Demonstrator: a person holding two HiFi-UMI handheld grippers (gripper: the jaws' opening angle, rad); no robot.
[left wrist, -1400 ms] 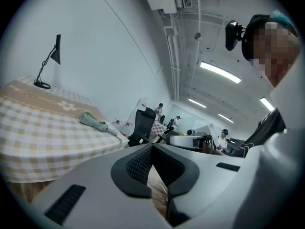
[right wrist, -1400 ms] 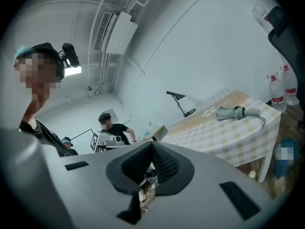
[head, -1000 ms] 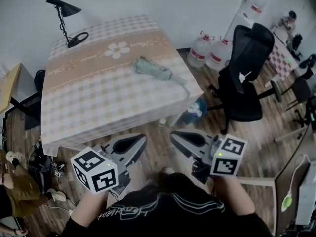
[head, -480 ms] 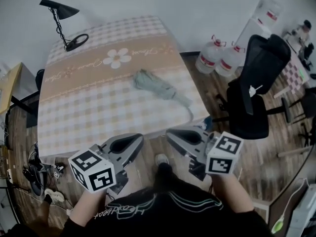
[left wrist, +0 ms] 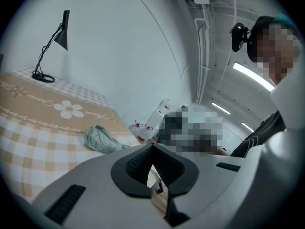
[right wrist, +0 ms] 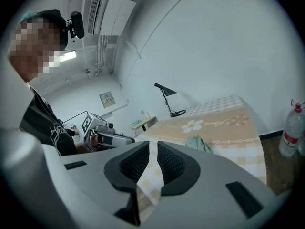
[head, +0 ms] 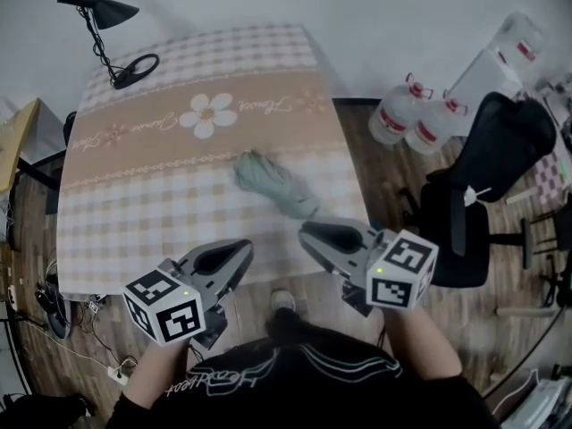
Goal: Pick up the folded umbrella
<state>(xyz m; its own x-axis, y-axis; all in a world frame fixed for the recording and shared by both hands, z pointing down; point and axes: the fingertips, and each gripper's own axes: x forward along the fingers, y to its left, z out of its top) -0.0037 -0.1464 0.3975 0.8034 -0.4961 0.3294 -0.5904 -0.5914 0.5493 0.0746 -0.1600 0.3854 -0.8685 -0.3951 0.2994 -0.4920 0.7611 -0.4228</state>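
The folded umbrella (head: 273, 181), pale green and crumpled, lies on the checked tablecloth (head: 134, 213) toward the table's near right side. It also shows in the left gripper view as the umbrella (left wrist: 100, 140) and in the right gripper view as the umbrella (right wrist: 199, 143). My left gripper (head: 243, 247) hovers at the table's near edge, short of the umbrella, its jaws together and empty (left wrist: 152, 147). My right gripper (head: 306, 231) hangs just below the umbrella's near end without touching it. Its jaws are opening, a narrow gap shows, and nothing is between them (right wrist: 153, 144).
A black desk lamp (head: 107, 25) stands at the table's far left corner. Right of the table are water bottles (head: 416, 119) and a black office chair (head: 483, 186) on the wooden floor. Cables lie on the floor at the lower left (head: 54, 302).
Both grippers and the person have come forward to the table's near edge. The umbrella now sits just ahead of the gripper tips and has not moved on the cloth.
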